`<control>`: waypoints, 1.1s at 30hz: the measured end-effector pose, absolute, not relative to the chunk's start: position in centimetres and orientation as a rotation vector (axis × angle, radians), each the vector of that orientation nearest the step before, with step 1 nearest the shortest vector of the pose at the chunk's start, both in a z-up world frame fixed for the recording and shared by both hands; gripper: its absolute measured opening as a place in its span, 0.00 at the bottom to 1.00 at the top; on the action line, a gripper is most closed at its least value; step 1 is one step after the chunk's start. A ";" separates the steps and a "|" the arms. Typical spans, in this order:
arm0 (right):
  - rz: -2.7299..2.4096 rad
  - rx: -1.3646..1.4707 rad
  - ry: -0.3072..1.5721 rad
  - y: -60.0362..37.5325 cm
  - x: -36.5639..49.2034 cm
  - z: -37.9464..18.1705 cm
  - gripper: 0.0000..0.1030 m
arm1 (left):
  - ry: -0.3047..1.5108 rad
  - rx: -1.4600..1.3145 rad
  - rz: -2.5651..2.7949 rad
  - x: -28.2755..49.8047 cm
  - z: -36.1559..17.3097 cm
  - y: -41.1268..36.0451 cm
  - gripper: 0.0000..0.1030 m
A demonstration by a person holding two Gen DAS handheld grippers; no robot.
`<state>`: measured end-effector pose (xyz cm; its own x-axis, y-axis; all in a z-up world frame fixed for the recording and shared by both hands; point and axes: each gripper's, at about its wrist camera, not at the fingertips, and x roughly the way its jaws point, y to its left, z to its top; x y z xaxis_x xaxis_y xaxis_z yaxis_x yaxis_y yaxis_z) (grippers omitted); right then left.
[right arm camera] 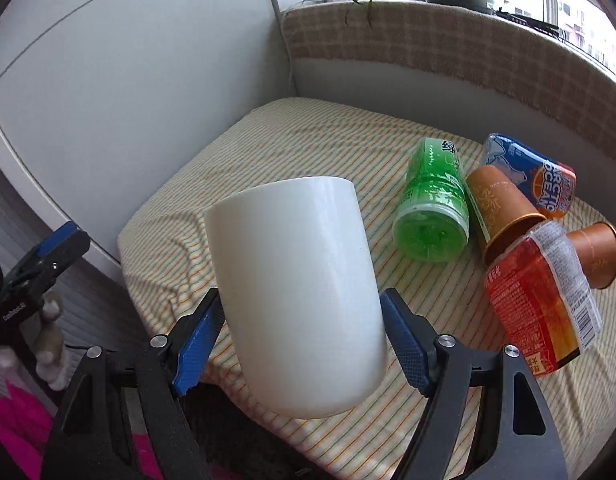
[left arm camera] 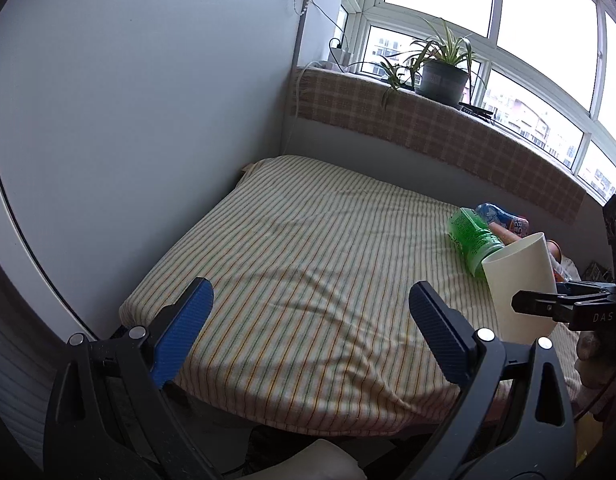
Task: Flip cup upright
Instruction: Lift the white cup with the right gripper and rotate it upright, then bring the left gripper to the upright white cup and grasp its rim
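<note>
A plain white cup (right arm camera: 299, 292) is held in my right gripper (right arm camera: 299, 340), whose blue pads press both its sides; it hangs above the front of the striped table (right arm camera: 308, 132), tilted, its rim end up and away. In the left wrist view the same cup (left arm camera: 520, 284) shows at the right, clamped by the right gripper's fingers (left arm camera: 548, 304). My left gripper (left arm camera: 308, 312) is open and empty, low over the near left part of the table.
A green bottle (right arm camera: 432, 200), a blue can (right arm camera: 532, 172), two brown paper cups (right arm camera: 496, 208) and an orange packet (right arm camera: 536, 300) lie at the table's right. A white panel (left arm camera: 127, 120) stands left. A padded window ledge with a potted plant (left arm camera: 440, 72) runs behind.
</note>
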<state>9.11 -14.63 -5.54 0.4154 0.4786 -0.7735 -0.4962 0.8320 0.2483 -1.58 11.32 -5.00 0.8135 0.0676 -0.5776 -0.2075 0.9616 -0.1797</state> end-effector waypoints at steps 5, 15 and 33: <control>0.565 0.299 1.068 -18.4 8.0 -8.1 0.76 | 0.618 -0.224 0.098 -0.8 -5.2 9.6 0.97; 0.426 0.643 1.119 -21.5 8.3 -12.4 0.76 | 0.630 -0.199 0.046 -0.4 -5.1 7.2 0.97; 0.451 0.517 0.964 -24.1 5.4 -8.6 0.76 | 0.750 -0.273 -0.168 2.5 -5.4 3.5 0.97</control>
<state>5.37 -24.15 -8.63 0.4968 0.5742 -0.6507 -0.1309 0.7908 0.5979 2.54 3.51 -5.39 0.7209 -0.2471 -0.6475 0.0534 0.9513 -0.3036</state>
